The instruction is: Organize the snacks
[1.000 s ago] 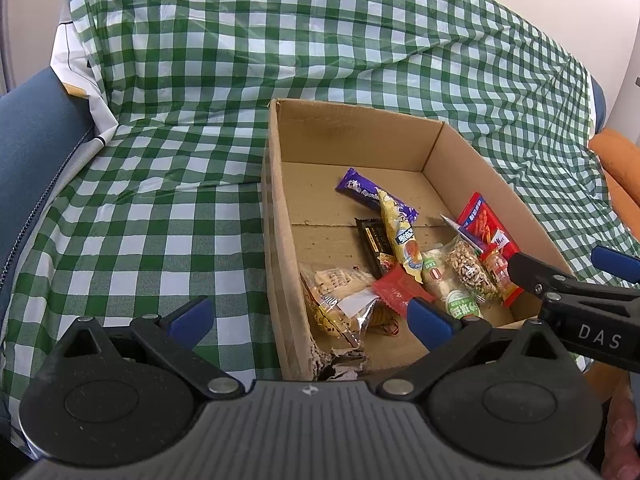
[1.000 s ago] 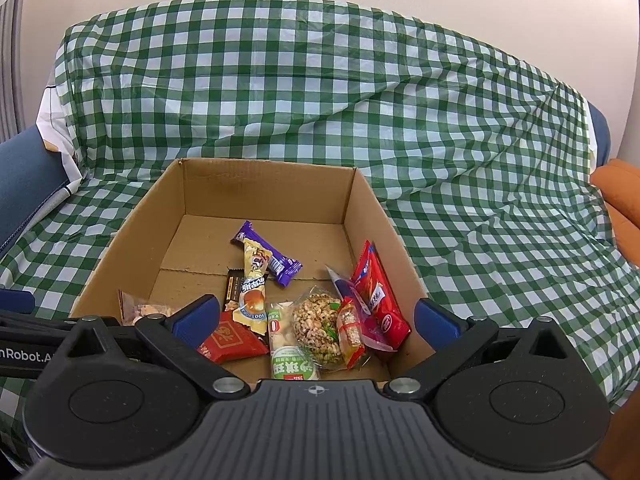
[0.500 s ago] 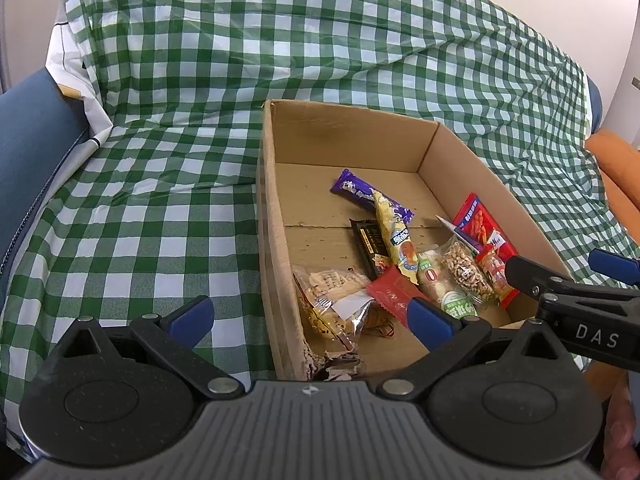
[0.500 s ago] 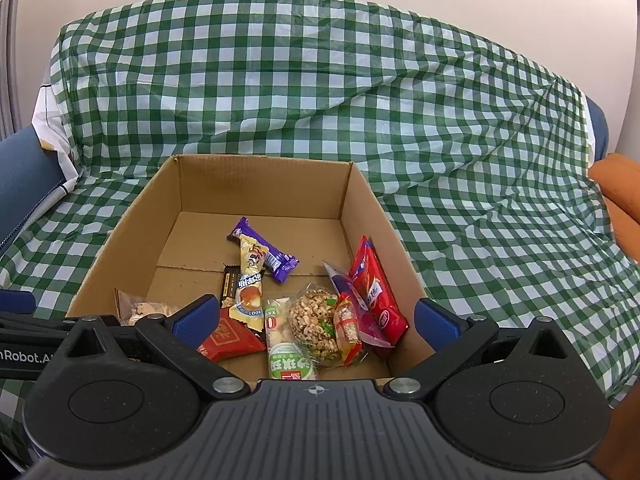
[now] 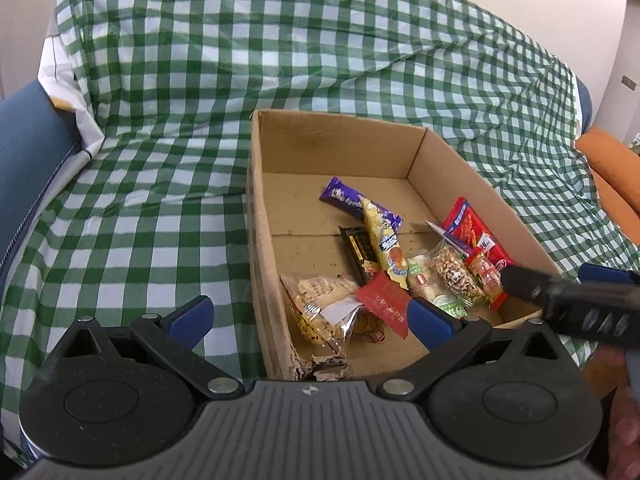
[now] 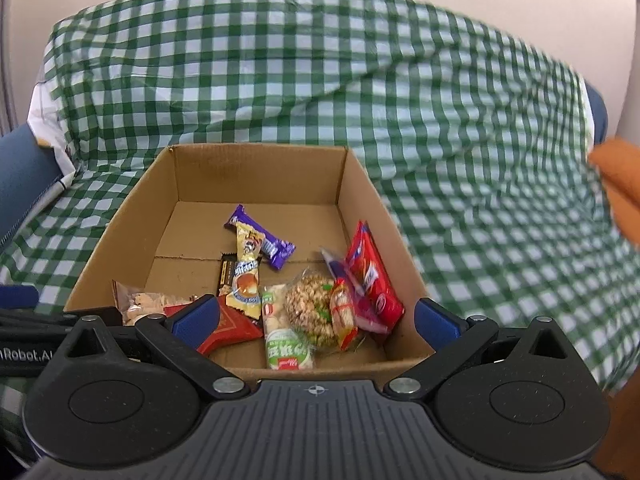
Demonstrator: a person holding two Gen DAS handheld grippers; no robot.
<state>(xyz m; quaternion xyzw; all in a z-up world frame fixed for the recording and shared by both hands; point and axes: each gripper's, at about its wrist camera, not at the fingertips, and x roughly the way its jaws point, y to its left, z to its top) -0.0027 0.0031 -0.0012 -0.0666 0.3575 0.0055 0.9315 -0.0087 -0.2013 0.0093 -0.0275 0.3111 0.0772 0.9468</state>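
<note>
An open cardboard box [image 5: 256, 216] [image 6: 360, 200] sits on a sofa draped in green checked cloth [image 5: 160, 120]. Inside lie several snacks: a purple bar [image 5: 342, 197] [image 6: 276, 248], a yellow packet [image 5: 384, 244] [image 6: 246, 280], a red sachet [image 5: 386, 302] [image 6: 230, 326], a nut bag [image 5: 456, 272] [image 6: 312, 310], a red pack [image 5: 472, 232] [image 6: 374, 276] and a clear biscuit bag [image 5: 324, 304]. My left gripper [image 5: 310, 318] hangs open over the box's near left corner. My right gripper [image 6: 314, 320] is open above the near edge, holding nothing.
The right gripper's black body [image 5: 568, 300] crosses the box's near right corner in the left wrist view. A blue cushion [image 5: 28, 152] lies at the left, an orange one [image 6: 620, 184] at the right. The box's near corner [image 5: 316, 366] is torn.
Both cameras pulled back and rose slightly; the box sits a little farther off. The right gripper moved, blurred in the left wrist view. The snacks have not shifted.
</note>
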